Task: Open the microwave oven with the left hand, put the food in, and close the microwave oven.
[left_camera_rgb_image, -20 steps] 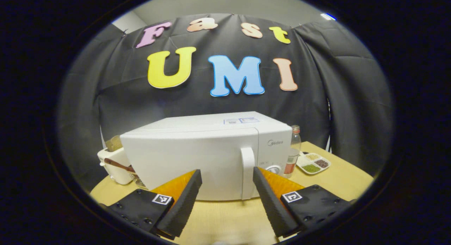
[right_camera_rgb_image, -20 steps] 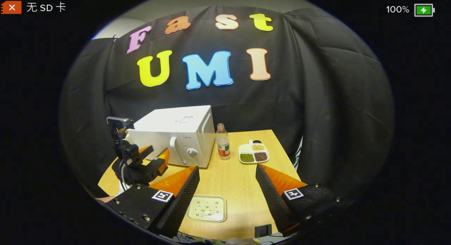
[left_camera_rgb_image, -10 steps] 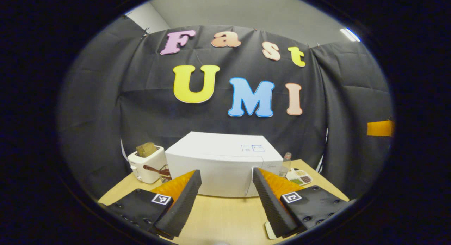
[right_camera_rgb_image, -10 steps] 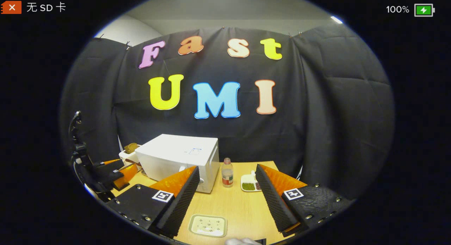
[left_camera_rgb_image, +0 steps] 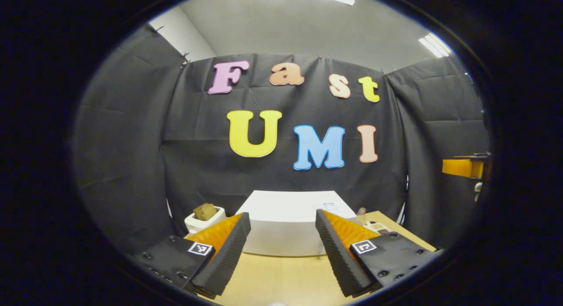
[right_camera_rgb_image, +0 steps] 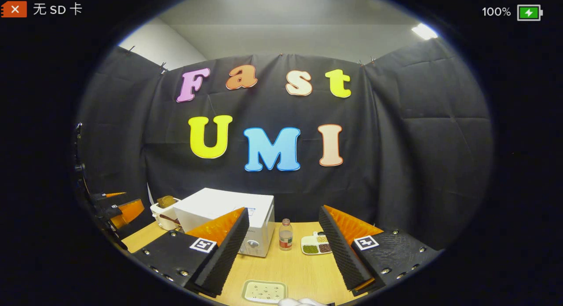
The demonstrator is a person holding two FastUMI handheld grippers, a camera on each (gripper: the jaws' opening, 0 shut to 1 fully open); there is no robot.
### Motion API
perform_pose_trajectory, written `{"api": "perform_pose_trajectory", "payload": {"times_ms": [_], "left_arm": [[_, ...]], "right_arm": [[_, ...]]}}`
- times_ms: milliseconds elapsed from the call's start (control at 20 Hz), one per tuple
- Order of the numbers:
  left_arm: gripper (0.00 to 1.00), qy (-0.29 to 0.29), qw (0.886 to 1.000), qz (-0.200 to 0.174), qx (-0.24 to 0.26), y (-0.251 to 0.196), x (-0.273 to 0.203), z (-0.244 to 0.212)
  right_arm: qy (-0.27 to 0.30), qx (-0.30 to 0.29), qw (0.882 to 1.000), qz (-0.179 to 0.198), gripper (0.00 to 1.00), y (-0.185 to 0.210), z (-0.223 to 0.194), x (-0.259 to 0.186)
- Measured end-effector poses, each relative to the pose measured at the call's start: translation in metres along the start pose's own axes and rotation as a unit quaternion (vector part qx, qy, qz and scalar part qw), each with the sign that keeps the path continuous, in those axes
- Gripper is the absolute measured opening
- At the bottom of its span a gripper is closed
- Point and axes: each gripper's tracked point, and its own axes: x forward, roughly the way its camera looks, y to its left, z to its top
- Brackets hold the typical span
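microwave oven (left_camera_rgb_image: 286, 224) stands closed at the table's (left_camera_rgb_image: 281, 277) back, its door front partly hidden behind the left gripper (left_camera_rgb_image: 281, 253), which has drawn back from the handle, fingers spread and empty. right gripper (right_camera_rgb_image: 283, 257) likewise released above a small tray (right_camera_rgb_image: 264, 291), cut off at the edge.

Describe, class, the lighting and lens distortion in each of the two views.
Left gripper view: bright ceiling light strips up top, the microwave oven top nearly washed out, booth wall bowed by the fisheye. Right gripper view: one ceiling light glares at upper right, the table evenly lit, everything sharp.
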Motion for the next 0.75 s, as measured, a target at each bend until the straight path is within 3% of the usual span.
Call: {"api": "perform_pose_trajectory", "payload": {"times_ms": [50, 200, 300, 500, 750], "left_arm": [[1.00, -0.002, 1.000, -0.009, -0.001, -0.004, -0.002, 0.003], [1.00, -0.007, 1.000, -0.024, 0.001, -0.006, -0.006, 0.012], [0.99, -0.009, 1.000, -0.024, 0.004, -0.004, -0.008, 0.016], [0.99, -0.015, 1.000, -0.026, -0.004, -0.008, -0.014, 0.022], [0.99, -0.017, 1.000, 0.000, 0.010, 0.006, -0.016, 0.026]], "right_arm": [[-0.001, 0.003, 1.000, 0.001, 0.98, 0.002, 0.000, -0.002], [0.005, 0.004, 1.000, -0.006, 0.93, 0.002, 0.000, -0.004], [0.000, 0.008, 1.000, -0.007, 0.98, 0.004, 0.004, -0.008], [-0.004, 0.002, 1.000, -0.015, 0.98, 0.002, 0.005, -0.012], [0.003, 0.010, 1.000, -0.022, 0.98, -0.003, 0.003, -0.015]]}}
